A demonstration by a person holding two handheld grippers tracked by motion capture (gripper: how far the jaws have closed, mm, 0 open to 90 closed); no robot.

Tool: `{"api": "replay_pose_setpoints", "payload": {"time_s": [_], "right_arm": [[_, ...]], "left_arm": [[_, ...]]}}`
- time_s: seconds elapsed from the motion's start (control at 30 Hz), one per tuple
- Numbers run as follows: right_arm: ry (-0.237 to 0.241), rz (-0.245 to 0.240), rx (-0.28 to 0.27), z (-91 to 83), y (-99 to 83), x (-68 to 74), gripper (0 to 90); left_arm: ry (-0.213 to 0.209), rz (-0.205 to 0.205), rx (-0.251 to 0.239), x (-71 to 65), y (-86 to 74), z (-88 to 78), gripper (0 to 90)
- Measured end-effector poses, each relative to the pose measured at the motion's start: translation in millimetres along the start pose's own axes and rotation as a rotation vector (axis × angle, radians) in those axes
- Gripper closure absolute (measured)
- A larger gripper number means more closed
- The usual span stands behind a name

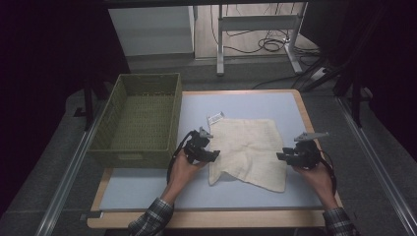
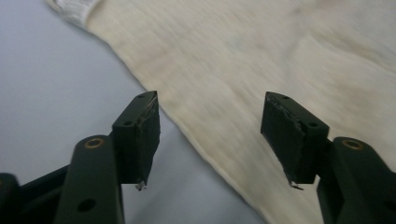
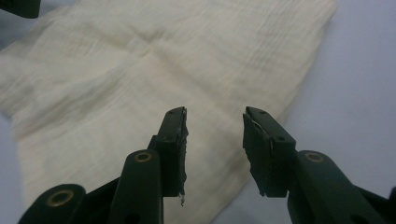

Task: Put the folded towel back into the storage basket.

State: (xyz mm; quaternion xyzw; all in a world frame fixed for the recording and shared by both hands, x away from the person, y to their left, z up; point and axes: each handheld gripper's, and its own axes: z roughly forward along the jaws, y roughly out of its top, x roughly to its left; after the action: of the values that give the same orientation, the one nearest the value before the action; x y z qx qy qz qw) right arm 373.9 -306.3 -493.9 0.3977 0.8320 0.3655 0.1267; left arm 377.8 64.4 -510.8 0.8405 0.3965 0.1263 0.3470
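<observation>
One cream cloth [image 1: 247, 148] — flat, lightly creased, near corner folded.

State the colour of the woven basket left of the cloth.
Olive green woven rectangular basket; clearest in the high view.

sleeves: plaid, dark and pale check, cuffed at both wrists | left gripper [image 1: 215, 155]: black body, grey three-cornered plate on top, black cable looping behind it | right gripper [image 1: 280, 156]: same black build, grey plate, cable behind | pads [image 2: 144, 135]: flat, dark, worn edges | jaw arms: brass-ringed holes behind pads
</observation>
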Motion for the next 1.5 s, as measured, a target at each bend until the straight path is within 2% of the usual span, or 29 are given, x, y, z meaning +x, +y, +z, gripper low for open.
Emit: {"api": "replay_pose_setpoints", "payload": {"time_s": [0.03,0.07,0.13,0.2,0.23,0.3,0.4,0.57,0.6,0.63,0.67,0.73,0.77,0.83,0.87,1.03,1.1,1.13,1.2,1.23,1.27,1.3,1.33,1.37,1.43,1.47,1.5], "right_arm": [[0.0,0.0,0.0,0.0,0.0,0.0,59.8],[0.01,-0.002,0.009,-6.2,-11.0,7.3,60.3],[0.017,0.0,0.011,-8.7,-14.5,9.7,60.7],[0.031,-0.002,0.016,-19.4,-28.5,20.7,61.2],[0.031,-0.002,0.016,-19.4,-28.5,20.7,61.2],[0.047,-0.012,0.022,-25.0,-36.0,28.7,61.5],[0.085,-0.033,0.039,-32.5,-49.6,45.6,61.6],[0.111,-0.062,0.047,-33.3,-59.4,57.3,61.6],[0.094,-0.097,0.068,-28.7,-63.0,62.3,63.3],[0.072,-0.119,0.065,-27.8,-64.2,64.1,68.7],[0.072,-0.119,0.065,-27.8,-64.2,64.1,68.7],[0.013,-0.173,0.055,-28.4,-66.1,67.5,82.6],[0.016,-0.179,0.05,-28.9,-66.5,67.4,86.1],[0.018,-0.174,0.051,-30.3,-67.0,66.8,87.8],[0.003,-0.191,0.059,-34.2,-67.1,66.6,88.0],[0.002,-0.155,0.049,-51.2,-72.9,60.1,87.9],[0.035,-0.134,0.054,-54.1,-77.4,59.5,87.1],[0.035,-0.134,0.054,-54.1,-77.4,59.5,87.1],[0.082,-0.117,0.059,-53.7,-81.9,61.1,82.9],[0.093,-0.11,0.057,-54.0,-82.6,61.7,79.7],[0.093,-0.1,0.035,-57.2,-80.5,60.1,74.3],[0.087,-0.095,0.026,-58.8,-78.7,58.7,72.6],[0.079,-0.089,0.014,-60.3,-75.5,56.0,71.5],[0.067,-0.085,0.004,-61.0,-71.6,52.9,70.5],[0.055,-0.084,-0.004,-60.8,-67.3,49.8,69.8],[0.042,-0.084,-0.01,-59.7,-62.6,46.3,69.2],[0.028,-0.083,-0.013,-57.4,-57.5,42.4,69.1]], "left_arm": [[-0.014,-0.001,0.0,-3.1,-4.9,-2.6,39.6],[-0.022,0.006,0.003,-6.7,-10.8,-6.6,40.5],[-0.039,0.013,-0.002,-12.5,-20.7,-13.1,41.6],[-0.063,0.017,-0.001,-20.6,-34.5,-19.6,42.2],[-0.063,0.017,-0.001,-20.6,-34.5,-19.6,42.2],[-0.079,0.022,-0.001,-28.9,-44.4,-22.3,42.1],[-0.066,0.037,0.012,-39.7,-54.8,-23.2,41.5],[-0.034,0.061,0.017,-46.3,-60.4,-21.5,43.4],[-0.039,0.06,0.013,-48.5,-61.1,-22.1,47.7],[-0.039,0.06,0.013,-48.5,-61.1,-22.1,50.9],[-0.039,0.06,0.015,-49.6,-61.2,-22.6,50.9],[-0.048,0.06,0.011,-52.2,-62.0,-23.5,62.4],[-0.063,0.062,0.013,-52.6,-61.7,-23.7,70.9],[-0.091,0.069,0.023,-51.9,-60.9,-24.5,87.0],[-0.074,0.078,0.032,-51.5,-60.8,-26.8,87.9],[-0.068,0.065,0.032,-49.4,-67.6,-41.1,87.8],[-0.082,0.048,0.044,-50.5,-79.4,-52.3,87.7],[-0.082,0.048,0.044,-50.5,-79.4,-52.3,87.5],[-0.094,0.041,0.058,-51.4,-88.1,-57.2,86.5],[-0.093,0.041,0.057,-51.2,-91.6,-59.6,84.0],[-0.076,0.043,0.047,-50.7,-92.8,-61.8,69.6],[-0.056,0.042,0.038,-47.5,-90.6,-64.2,66.5],[-0.056,0.042,0.038,-47.5,-90.6,-64.2,63.5],[-0.038,0.033,0.013,-43.2,-83.1,-64.5,59.6],[-0.032,0.037,0.007,-41.6,-77.9,-63.4,54.6],[-0.024,0.04,-0.001,-40.3,-72.2,-60.6,54.6],[-0.005,0.049,-0.008,-38.7,-64.4,-56.3,50.6]]}}
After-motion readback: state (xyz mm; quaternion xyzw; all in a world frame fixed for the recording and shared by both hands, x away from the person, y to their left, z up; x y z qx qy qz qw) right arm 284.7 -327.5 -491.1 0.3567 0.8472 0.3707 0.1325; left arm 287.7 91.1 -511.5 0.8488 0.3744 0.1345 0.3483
